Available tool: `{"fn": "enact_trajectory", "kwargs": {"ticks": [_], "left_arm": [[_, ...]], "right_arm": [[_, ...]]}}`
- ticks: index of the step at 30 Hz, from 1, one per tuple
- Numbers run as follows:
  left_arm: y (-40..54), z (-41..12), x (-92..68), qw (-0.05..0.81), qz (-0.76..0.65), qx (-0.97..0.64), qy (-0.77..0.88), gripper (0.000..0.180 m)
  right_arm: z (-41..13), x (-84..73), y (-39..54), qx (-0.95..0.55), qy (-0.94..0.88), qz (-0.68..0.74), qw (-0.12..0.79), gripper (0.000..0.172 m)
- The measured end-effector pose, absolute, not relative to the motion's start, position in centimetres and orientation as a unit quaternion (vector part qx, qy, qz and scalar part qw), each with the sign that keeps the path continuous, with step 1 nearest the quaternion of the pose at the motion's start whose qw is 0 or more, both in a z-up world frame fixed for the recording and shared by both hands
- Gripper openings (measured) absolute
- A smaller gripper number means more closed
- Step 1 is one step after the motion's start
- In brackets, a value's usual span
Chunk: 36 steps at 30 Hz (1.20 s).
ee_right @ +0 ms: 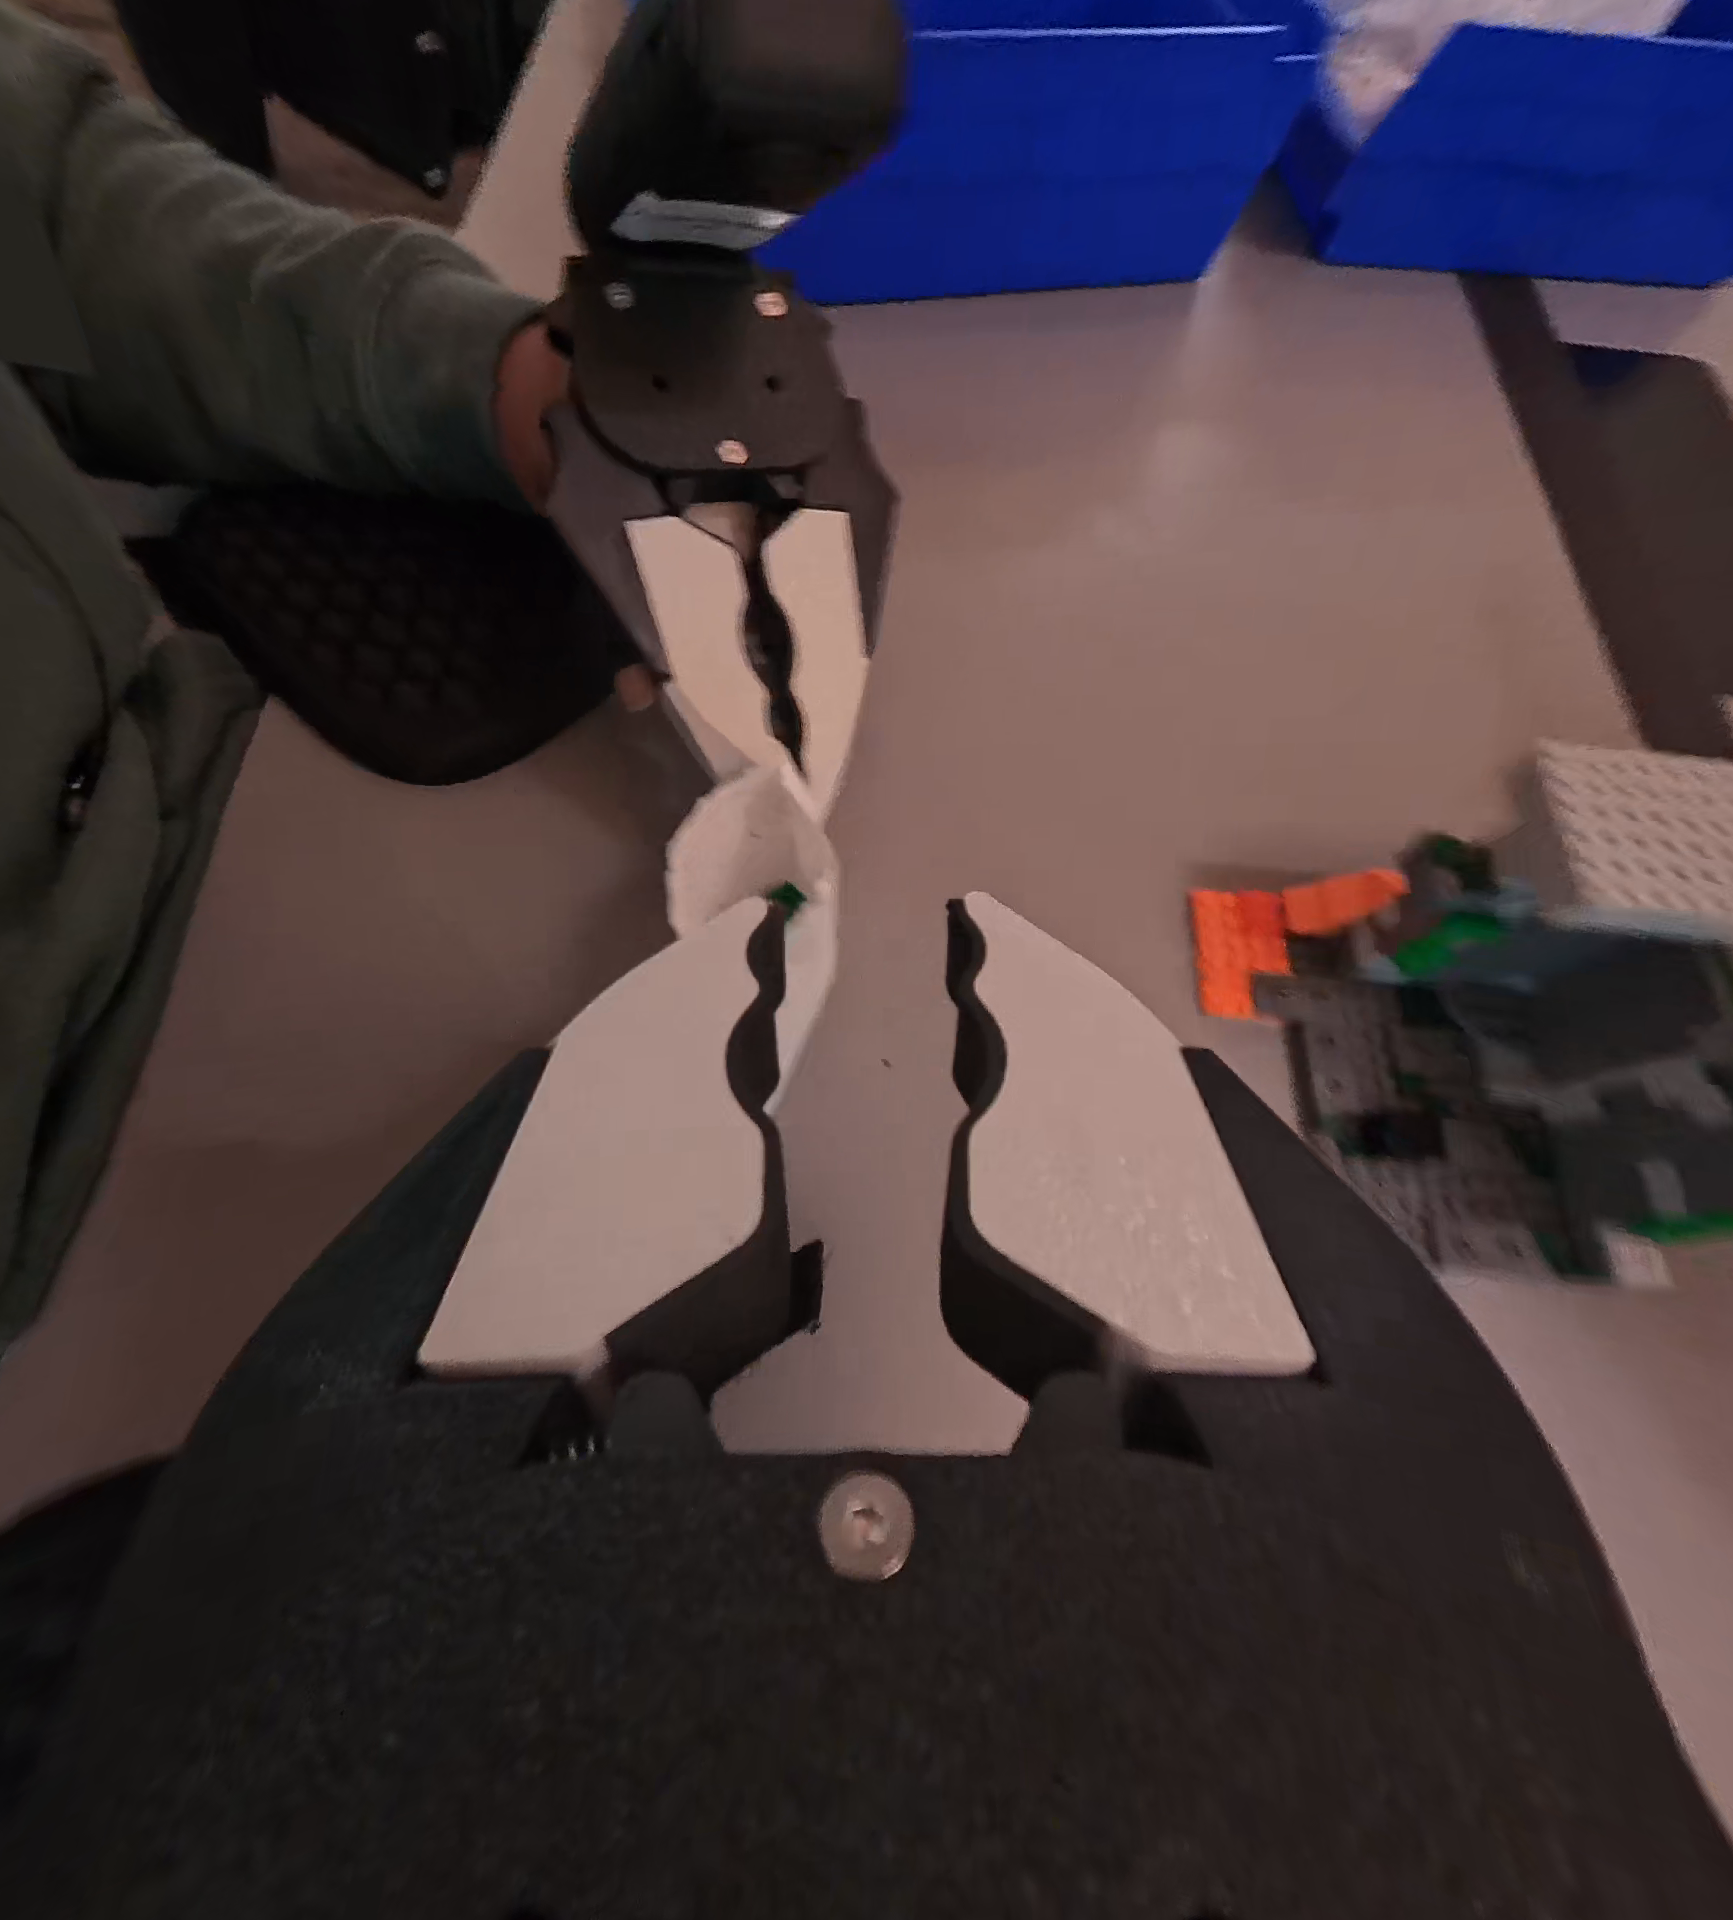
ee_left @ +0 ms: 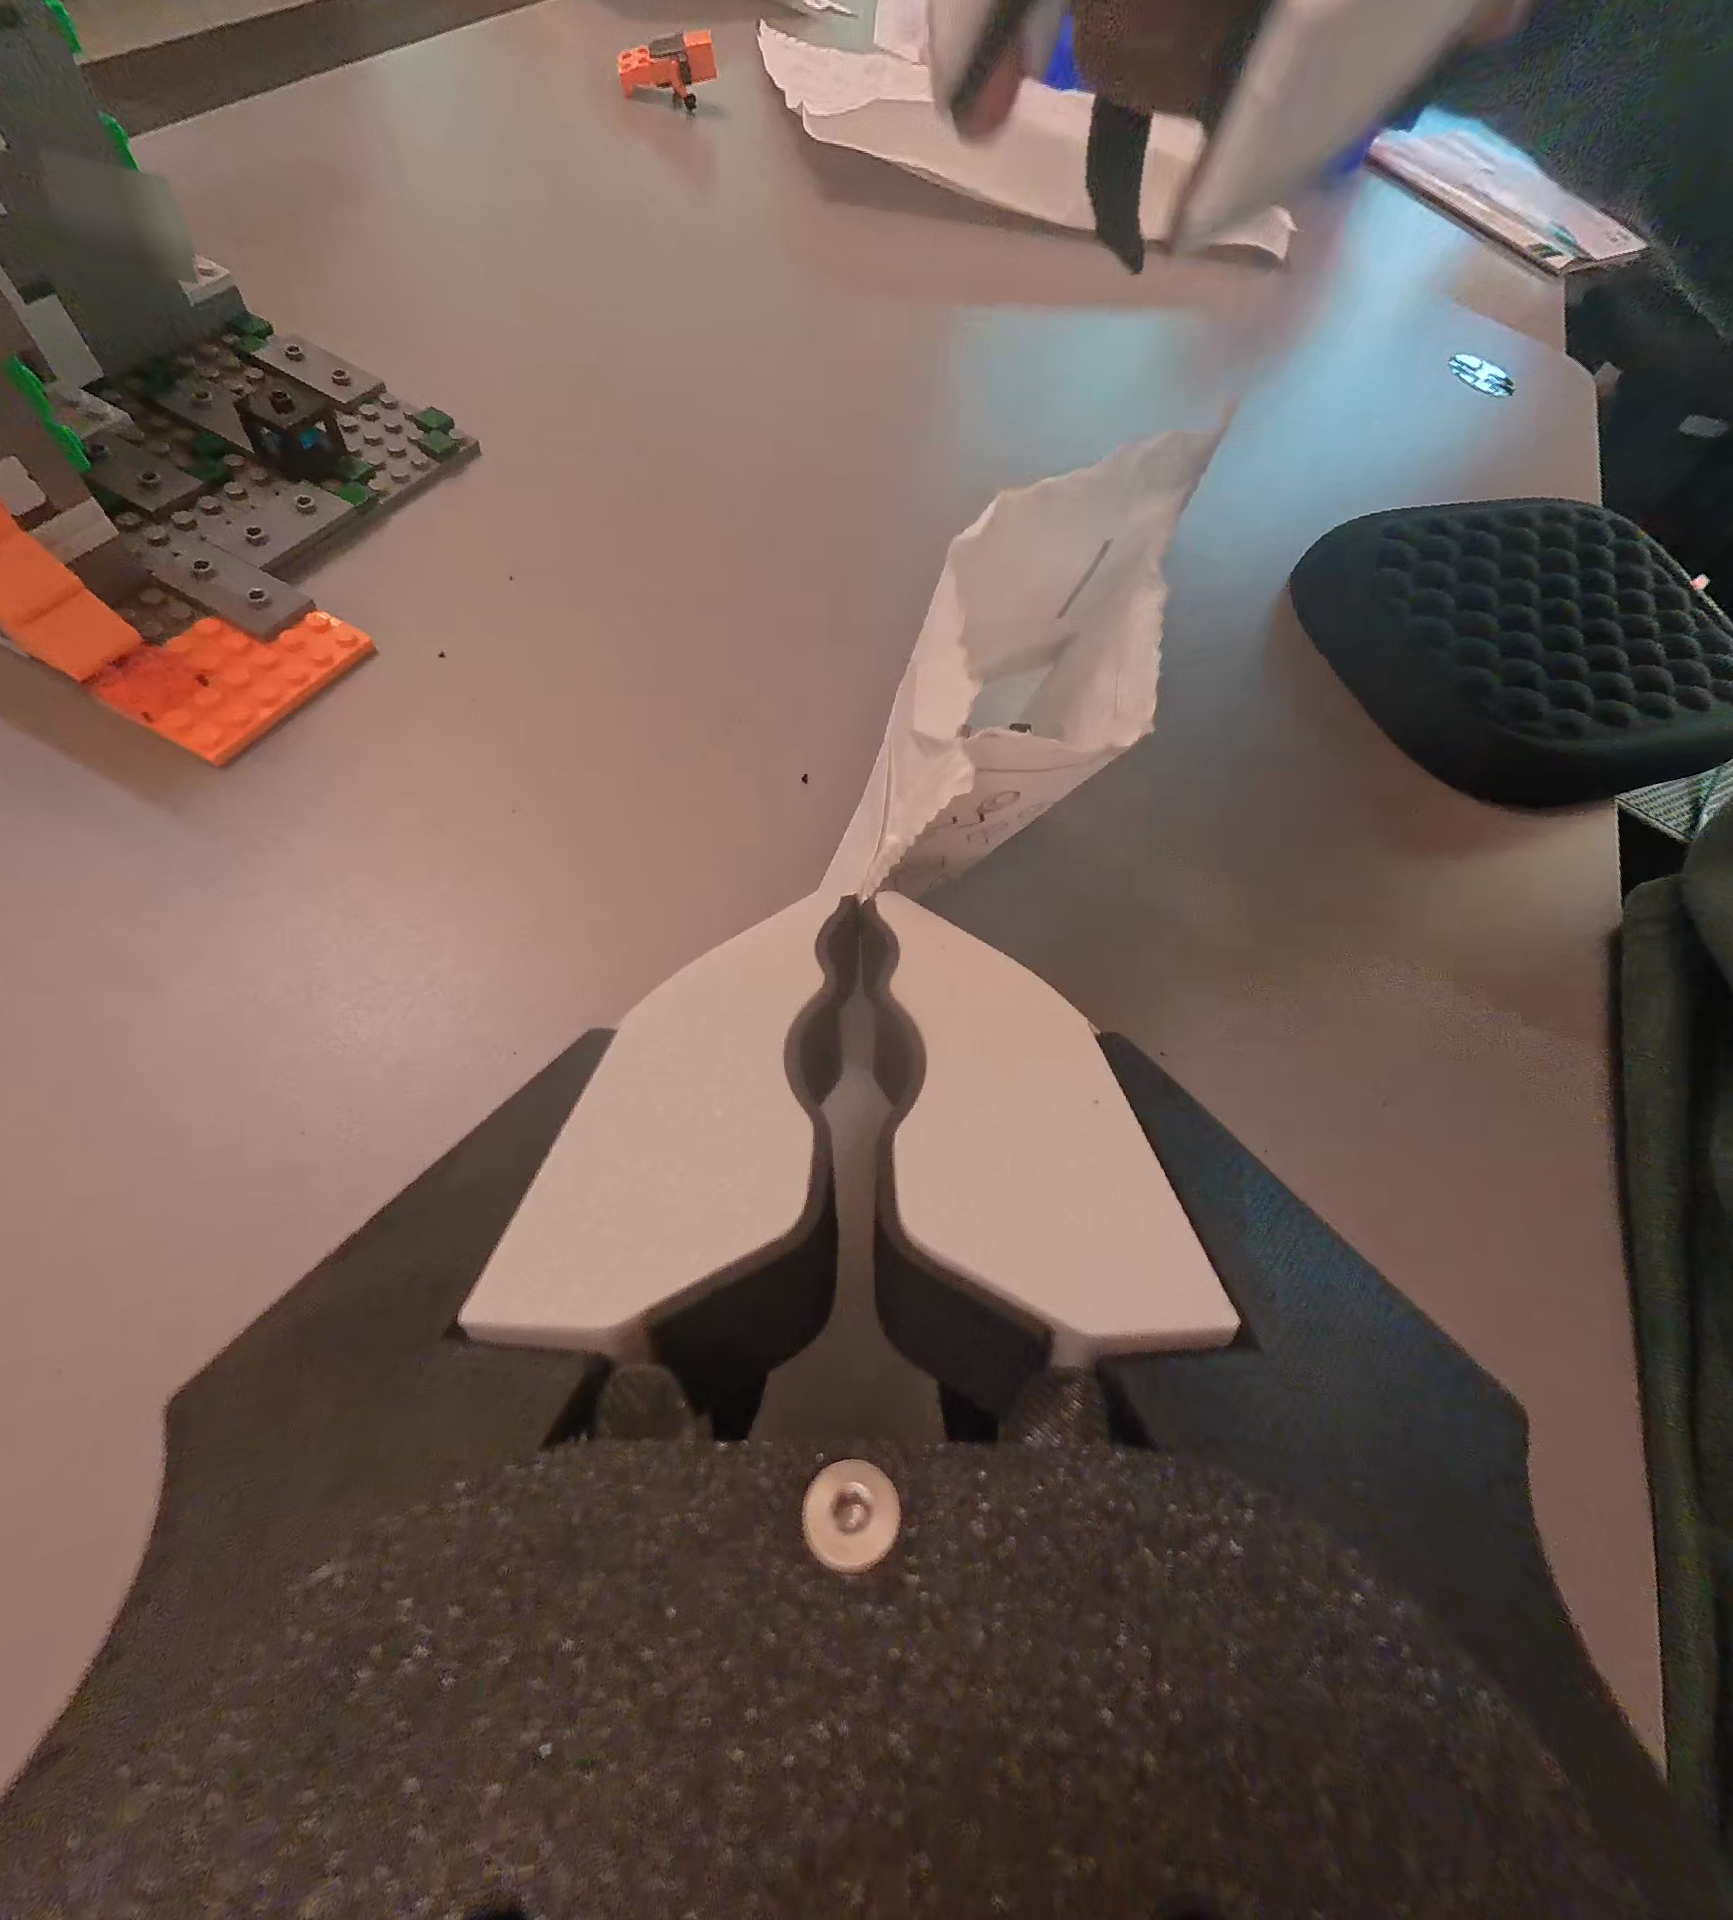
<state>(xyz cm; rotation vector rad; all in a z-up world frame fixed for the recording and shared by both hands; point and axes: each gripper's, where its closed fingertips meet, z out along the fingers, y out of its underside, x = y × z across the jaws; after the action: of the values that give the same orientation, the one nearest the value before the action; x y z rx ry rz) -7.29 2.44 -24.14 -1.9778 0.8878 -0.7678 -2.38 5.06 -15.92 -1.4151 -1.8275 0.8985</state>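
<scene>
Fingers (ee_left: 789, 997) of left gripper (ee_left: 858, 906) pinch paper bag (ee_left: 1038, 644) over grey table (ee_left: 633, 416).

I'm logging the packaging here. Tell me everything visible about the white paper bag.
The white paper bag is small, thin and creased, with a ragged, torn-open mouth and faint printing on one side. The left gripper pinches one corner, holding it above the grey table. From the right wrist view, a small green piece shows at its opening.

I see a torn white paper bag (ee_left: 1038, 634), thin, matt and creased. The grey table (ee_left: 633, 416) looks smooth with a soft sheen. The grey-and-orange plastic brick model (ee_left: 114, 499) is glossy. The black armrest pad (ee_left: 1527, 644) is dimpled and matt.
</scene>
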Motion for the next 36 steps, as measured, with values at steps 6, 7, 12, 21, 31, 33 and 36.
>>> {"fn": "enact_trajectory", "kwargs": {"ticks": [6,7,12,21,31,33,36], "left_arm": [[2.4,-24.1,-7.3,0.41,-0.302,-0.784,0.355,0.0],[2.3,-24.1,-7.3,0.41,-0.302,-0.784,0.356,0.0],[2.4,-24.1,-7.2,0.415,-0.297,-0.782,0.358,0.0],[2.6,-24.1,-7.2,0.423,-0.295,-0.78,0.355,0.0],[2.8,-24.0,-7.3,0.423,-0.302,-0.781,0.345,0.0],[2.8,-24.0,-7.4,0.422,-0.304,-0.782,0.342,0.0],[3.1,-24.0,-7.5,0.422,-0.306,-0.786,0.332,0.0]], "right_arm": [[-15.9,6.7,16.2,-0.664,-0.579,0.279,0.382,0.026],[-16.5,8.9,18.6,-0.692,-0.552,0.261,0.385,0.025],[-19.2,20.1,29.5,-0.817,-0.388,0.157,0.398,0.019],[-25.5,26.1,33.8,-0.875,-0.37,0.066,0.306,0.03],[-26.8,24.3,35.0,-0.865,-0.396,0.039,0.307,0.012],[-25.6,23.0,34.1,-0.856,-0.404,0.056,0.319,0.012],[-23.3,19.7,31.1,-0.833,-0.422,0.102,0.343,0.012]]}}
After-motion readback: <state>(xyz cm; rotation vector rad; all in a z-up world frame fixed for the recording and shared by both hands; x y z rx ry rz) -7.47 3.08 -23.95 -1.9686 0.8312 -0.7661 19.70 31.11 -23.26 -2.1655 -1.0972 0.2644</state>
